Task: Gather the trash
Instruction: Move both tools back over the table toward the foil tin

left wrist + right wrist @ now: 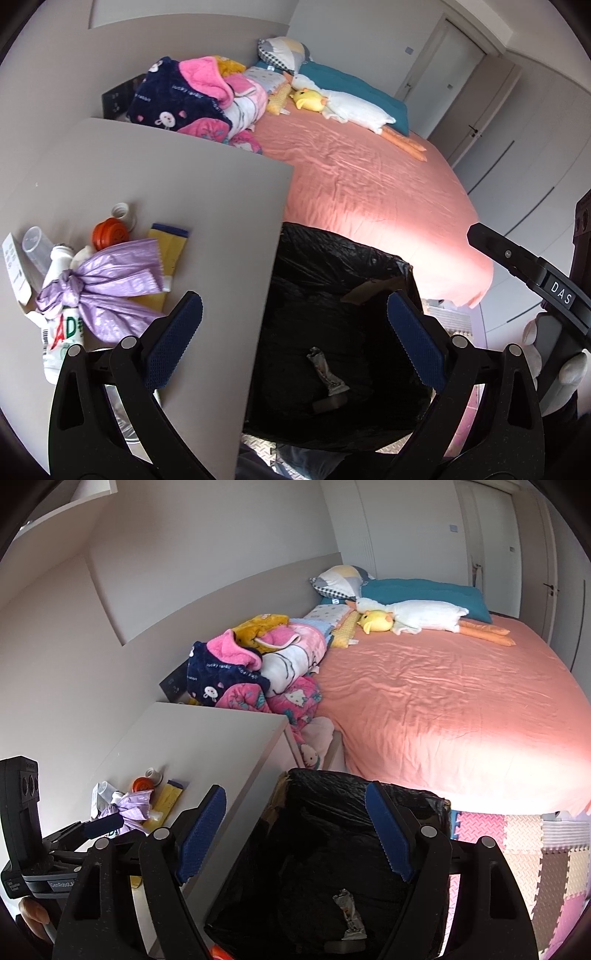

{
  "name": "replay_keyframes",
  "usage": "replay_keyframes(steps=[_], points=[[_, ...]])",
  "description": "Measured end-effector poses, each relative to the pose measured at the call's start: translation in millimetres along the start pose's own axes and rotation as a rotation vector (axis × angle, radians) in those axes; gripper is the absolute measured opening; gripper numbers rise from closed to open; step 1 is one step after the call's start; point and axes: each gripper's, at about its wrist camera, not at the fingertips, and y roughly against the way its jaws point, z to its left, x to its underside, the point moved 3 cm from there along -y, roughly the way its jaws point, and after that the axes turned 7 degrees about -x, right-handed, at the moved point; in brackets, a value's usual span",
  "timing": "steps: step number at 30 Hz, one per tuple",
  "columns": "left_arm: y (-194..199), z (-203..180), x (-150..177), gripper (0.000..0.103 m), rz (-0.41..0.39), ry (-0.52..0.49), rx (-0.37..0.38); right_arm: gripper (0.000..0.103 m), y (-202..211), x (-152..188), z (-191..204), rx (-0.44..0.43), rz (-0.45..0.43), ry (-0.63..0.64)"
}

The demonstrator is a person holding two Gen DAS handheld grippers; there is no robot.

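1. Black plastic-lined trash bin point(332, 295) stands on the floor between the grey tabletop point(166, 177) and the pink bed; one crumpled silver wrapper point(327, 369) lies inside it.
2. Left gripper point(295, 339) spread wide, holding nothing, above the bin at 6 o'clock; right gripper point(295, 834) likewise wide apart and empty.
3. Remaining trash at 9 o'clock in the left view: knotted purple plastic bag point(103, 284), white printed bottle point(61, 332), orange round cap point(110, 233), yellow flat pack point(166, 251), clear plastic cup point(35, 243).
4. Risks, as judged:
   - bag overlaps bottle, so a pinch may drag both;
   - round cap could roll off;
   - pile is crowded, so wide jaws may knock neighbours.
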Motion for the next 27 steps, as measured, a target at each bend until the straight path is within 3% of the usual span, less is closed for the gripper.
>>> replay_keyframes(steps=[15, 27], points=[[21.2, 53.5, 19.2, 0.096, -0.028, 0.131, -0.124, 0.078, -29.5, 1.4, 49.7, -0.111, 0.058, 0.111], [35.5, 93.5, 52.6, 0.096, -0.045, 0.197, -0.284, 0.078, -54.2, 12.1, 90.0, -0.206, 0.097, 0.204]])
